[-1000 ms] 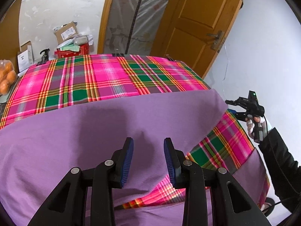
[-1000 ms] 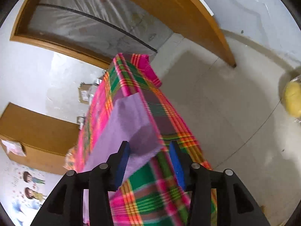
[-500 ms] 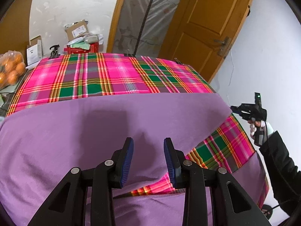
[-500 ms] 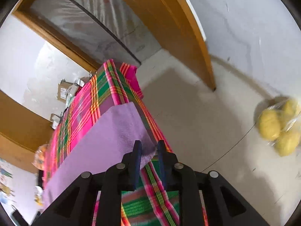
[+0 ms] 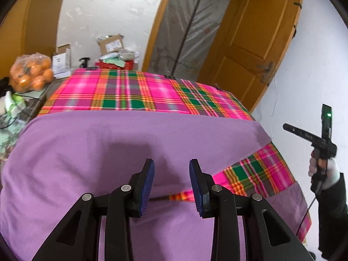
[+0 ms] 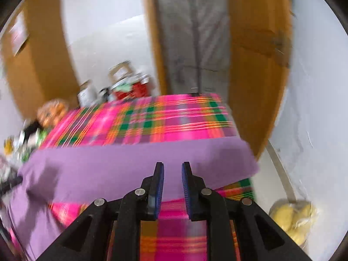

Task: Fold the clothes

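A purple cloth (image 5: 108,143) lies folded over itself across a table under a pink and green plaid cover (image 5: 130,91). Its folded edge runs straight from left to right. My left gripper (image 5: 171,162) hovers open just above the near part of the cloth, with nothing between its blue pads (image 5: 148,182). My right gripper (image 6: 171,165) is also open and empty, near the cloth's right end (image 6: 228,158); that view is blurred by motion. The left wrist view shows the right gripper (image 5: 304,133) in a gloved hand, off the table's right edge.
A bag of oranges (image 5: 30,75) and clutter sit at the table's left end. Cardboard boxes (image 5: 111,43) stand behind the far edge. An orange door (image 5: 256,43) and a white wall lie to the right. A bag of yellow fruit (image 6: 291,219) is on the floor.
The right gripper closed near the cloth's corner half a second ago; now its jaws are apart and it has swung to face across the table. The left gripper stayed open, shifting only slightly.
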Tool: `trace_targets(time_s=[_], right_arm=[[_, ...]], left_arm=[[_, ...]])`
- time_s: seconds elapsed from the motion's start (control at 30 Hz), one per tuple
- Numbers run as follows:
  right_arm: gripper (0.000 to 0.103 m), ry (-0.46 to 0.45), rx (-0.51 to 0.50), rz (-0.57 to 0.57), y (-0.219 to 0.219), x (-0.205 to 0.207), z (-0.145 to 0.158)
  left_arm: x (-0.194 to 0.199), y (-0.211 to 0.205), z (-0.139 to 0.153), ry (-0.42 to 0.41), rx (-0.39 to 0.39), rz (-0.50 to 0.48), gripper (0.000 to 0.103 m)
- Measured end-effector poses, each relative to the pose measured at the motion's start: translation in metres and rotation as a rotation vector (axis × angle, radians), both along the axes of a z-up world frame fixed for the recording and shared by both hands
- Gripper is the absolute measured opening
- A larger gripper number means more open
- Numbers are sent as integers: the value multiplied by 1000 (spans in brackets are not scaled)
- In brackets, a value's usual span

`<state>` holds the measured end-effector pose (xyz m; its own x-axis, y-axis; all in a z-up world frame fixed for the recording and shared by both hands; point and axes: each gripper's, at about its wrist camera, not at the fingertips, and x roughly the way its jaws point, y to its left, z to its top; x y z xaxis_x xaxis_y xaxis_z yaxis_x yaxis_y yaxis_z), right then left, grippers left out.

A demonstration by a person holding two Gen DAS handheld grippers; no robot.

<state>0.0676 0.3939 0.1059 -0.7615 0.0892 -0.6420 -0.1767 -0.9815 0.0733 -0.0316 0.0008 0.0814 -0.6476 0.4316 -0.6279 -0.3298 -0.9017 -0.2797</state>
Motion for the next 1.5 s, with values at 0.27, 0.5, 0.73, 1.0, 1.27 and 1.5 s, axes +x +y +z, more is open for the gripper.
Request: trace_targets(time_s=[0.27, 0.5, 0.73, 1.0, 1.27, 1.5], right_arm=[[18, 24, 52, 209, -109, 17, 1], [19, 2, 65, 263, -161, 19, -4], [19, -19, 64, 254, -187, 24, -4], [19, -70, 71, 279, -198, 18, -22], [19, -109, 42, 331, -203, 8, -45], [19, -160, -54, 442, -216, 3, -63]], left_arm=[[27, -43, -7, 12, -72, 109, 35], [27, -74, -4, 21, -197, 128, 35], [16, -98, 5, 61, -261, 178, 35], [18, -92, -25, 9, -153, 181, 35], [24, -78, -44, -20, -149, 186, 35], [32, -72, -56, -43, -154, 195, 35]])
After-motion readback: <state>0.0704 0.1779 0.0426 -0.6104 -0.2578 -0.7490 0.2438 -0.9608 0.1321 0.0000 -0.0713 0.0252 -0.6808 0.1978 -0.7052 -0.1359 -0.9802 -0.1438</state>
